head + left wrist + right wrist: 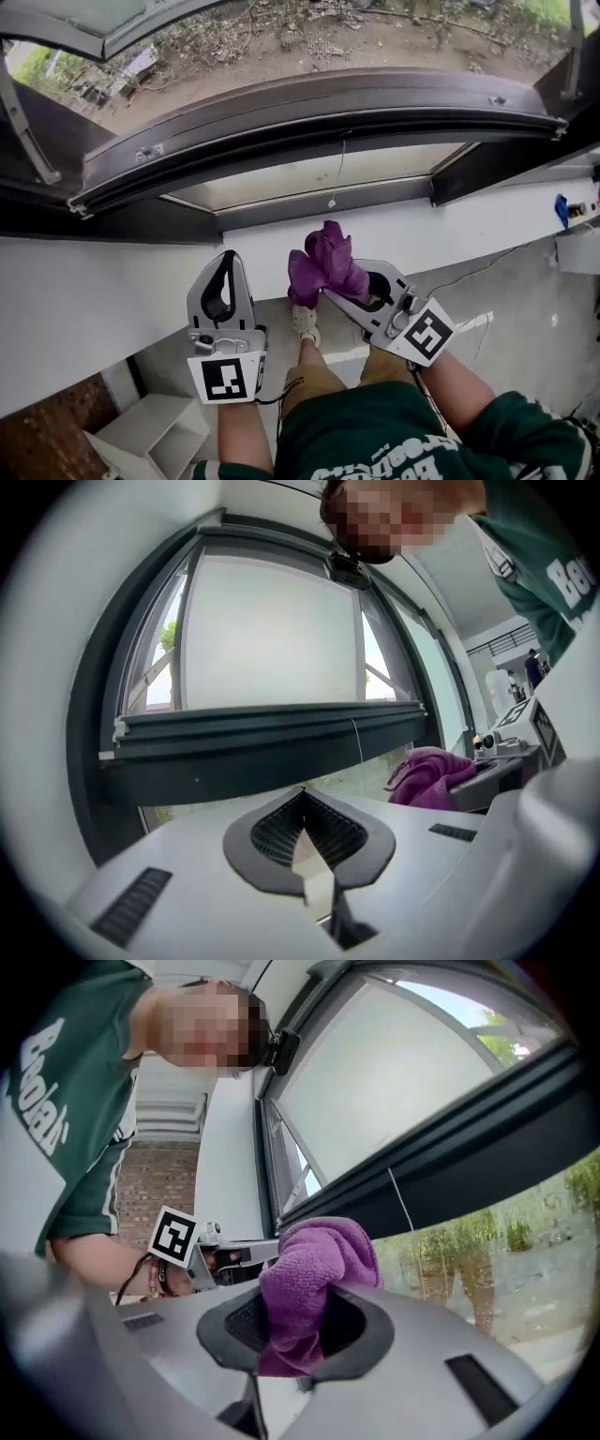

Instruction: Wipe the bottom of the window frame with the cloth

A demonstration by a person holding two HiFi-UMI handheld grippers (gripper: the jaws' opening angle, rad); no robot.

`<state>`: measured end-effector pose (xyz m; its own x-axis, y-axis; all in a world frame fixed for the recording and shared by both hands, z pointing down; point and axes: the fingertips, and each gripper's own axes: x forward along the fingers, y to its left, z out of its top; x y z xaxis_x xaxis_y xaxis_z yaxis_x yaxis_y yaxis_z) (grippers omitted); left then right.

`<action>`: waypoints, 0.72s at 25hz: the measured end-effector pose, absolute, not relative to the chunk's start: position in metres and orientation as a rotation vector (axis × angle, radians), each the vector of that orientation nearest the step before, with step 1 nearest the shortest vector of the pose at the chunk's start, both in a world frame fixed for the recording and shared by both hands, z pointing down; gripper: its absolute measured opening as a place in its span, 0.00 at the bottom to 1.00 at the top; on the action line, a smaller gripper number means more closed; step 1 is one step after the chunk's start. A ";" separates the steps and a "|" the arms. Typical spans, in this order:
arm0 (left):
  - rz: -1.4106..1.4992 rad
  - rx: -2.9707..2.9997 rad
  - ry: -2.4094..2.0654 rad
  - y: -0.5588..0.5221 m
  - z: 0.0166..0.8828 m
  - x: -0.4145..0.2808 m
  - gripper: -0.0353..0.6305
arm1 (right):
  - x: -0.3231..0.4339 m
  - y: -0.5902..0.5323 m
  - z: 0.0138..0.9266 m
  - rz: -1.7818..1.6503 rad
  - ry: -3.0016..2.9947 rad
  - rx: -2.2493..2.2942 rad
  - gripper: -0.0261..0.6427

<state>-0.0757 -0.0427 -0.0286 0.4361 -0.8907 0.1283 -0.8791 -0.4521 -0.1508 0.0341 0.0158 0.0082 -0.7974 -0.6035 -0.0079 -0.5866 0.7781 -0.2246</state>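
The purple cloth [325, 265] is bunched up between the jaws of my right gripper [325, 292], which is shut on it just below the white sill. The right gripper view shows the cloth [309, 1274] pinched in that gripper [295, 1321] and puffing out above the pads. My left gripper [228, 264] hangs beside it to the left, shut with nothing in it; its pads [302, 803] meet in the left gripper view. The dark bottom rail of the window frame [319, 108] curves across above both grippers, well apart from the cloth. The open sash rail [262, 738] fills the left gripper view.
A white sill ledge [112, 281] runs below the frame. A thin cord [336, 178] hangs from the rail. A blue object [561, 208] and a cable [469, 277] lie at the right. A white shelf unit [150, 431] stands at the lower left, by the person's legs.
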 end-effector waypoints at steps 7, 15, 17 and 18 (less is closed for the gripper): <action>-0.397 -2.606 1.671 -0.040 0.030 -0.068 0.06 | 0.026 0.010 0.061 -0.289 2.968 -0.842 0.19; -0.477 -2.707 1.517 -0.043 0.129 -0.155 0.06 | -0.082 0.006 0.162 -0.432 2.963 -1.015 0.19; -0.495 -2.745 1.504 -0.043 0.163 -0.180 0.06 | -0.114 0.004 0.203 -0.547 2.941 -1.073 0.19; -0.507 -2.764 1.497 -0.044 0.184 -0.194 0.06 | -0.130 0.001 0.226 -0.616 2.929 -1.096 0.19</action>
<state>-0.1940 -0.0442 0.1840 0.5076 -0.8091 0.2961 -0.8225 -0.5574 -0.1130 -0.1299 0.0015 0.2263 -0.7627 -0.6226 0.1751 -0.6404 0.6890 -0.3394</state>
